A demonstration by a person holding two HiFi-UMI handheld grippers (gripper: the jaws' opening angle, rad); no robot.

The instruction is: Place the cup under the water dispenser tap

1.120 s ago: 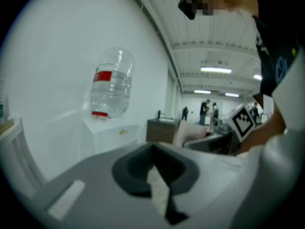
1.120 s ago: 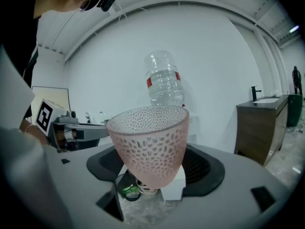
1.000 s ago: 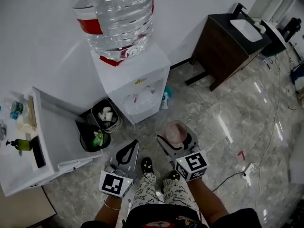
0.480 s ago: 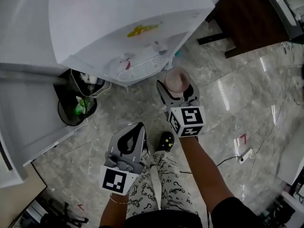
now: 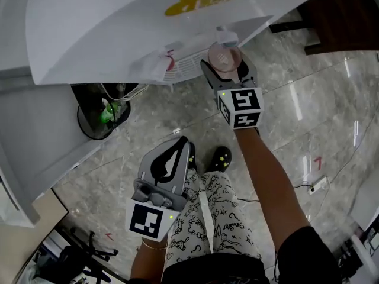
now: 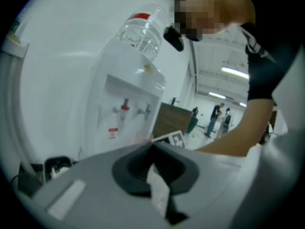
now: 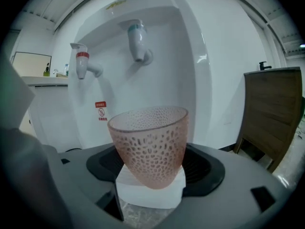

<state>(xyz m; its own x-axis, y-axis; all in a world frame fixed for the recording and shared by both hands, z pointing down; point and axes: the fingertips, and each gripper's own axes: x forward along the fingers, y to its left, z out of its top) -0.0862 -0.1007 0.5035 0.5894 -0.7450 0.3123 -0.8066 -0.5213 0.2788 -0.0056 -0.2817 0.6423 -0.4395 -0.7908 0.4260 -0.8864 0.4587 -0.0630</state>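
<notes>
A pink, dimpled translucent cup (image 7: 150,144) stands upright in my right gripper (image 7: 151,185), whose jaws are shut on its base. The white water dispenser (image 7: 143,80) fills the view just ahead, its red tap (image 7: 82,63) up left and its teal tap (image 7: 138,42) above and beyond the cup's rim. In the head view the cup (image 5: 224,56) sits at the edge of the dispenser's (image 5: 148,22) tap recess, by the white drip grille (image 5: 189,61), with my right gripper (image 5: 228,70) behind it. My left gripper (image 5: 176,144) hangs low by my legs, shut and holding nothing.
Two black waste bins (image 5: 98,114) stand left of the dispenser beside a white counter (image 5: 35,152). A dark wooden cabinet (image 5: 343,16) stands to the right on the marble floor. My feet (image 5: 220,157) are below the dispenser. A power strip (image 5: 320,185) lies at right.
My right gripper has carried the cup forward to the dispenser's tap recess. The head camera has closed in on the dispenser. My left gripper has stayed low by my legs.
</notes>
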